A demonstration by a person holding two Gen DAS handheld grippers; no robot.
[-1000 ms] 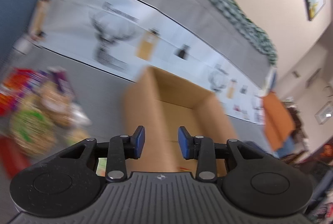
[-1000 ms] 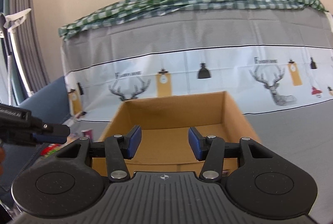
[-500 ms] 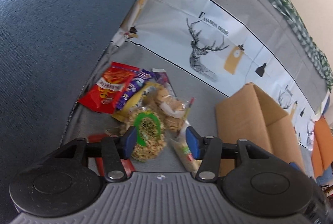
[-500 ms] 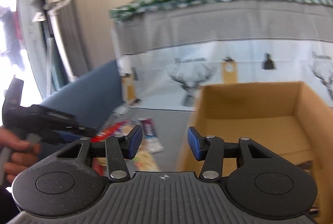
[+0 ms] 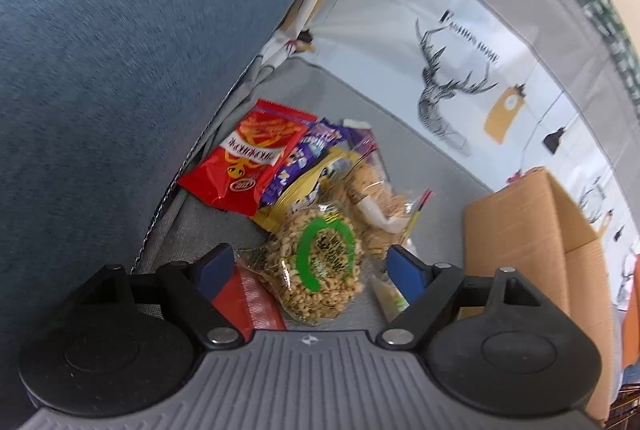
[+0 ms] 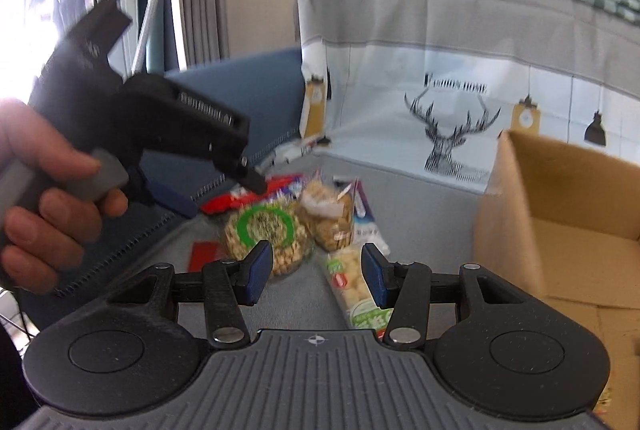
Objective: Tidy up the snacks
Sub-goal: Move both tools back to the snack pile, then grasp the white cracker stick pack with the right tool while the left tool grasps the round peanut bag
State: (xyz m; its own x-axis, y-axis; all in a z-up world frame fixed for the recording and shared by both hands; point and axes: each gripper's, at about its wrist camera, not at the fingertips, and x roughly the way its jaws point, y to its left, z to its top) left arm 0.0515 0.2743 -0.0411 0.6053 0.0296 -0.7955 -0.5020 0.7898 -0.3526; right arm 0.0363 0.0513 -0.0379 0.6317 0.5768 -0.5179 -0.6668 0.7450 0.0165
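Now I hover my left gripper, fingers just spread wide and empty, over the ring bag; next, lower, close, carry to the box.

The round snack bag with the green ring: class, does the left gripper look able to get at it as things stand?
Probably yes. The left gripper points down at the round snack bag with the green ring, its jaws just opened wide with the bag framed between them, untouched. Nothing lies on top; neighbouring packets crowd its far side only.
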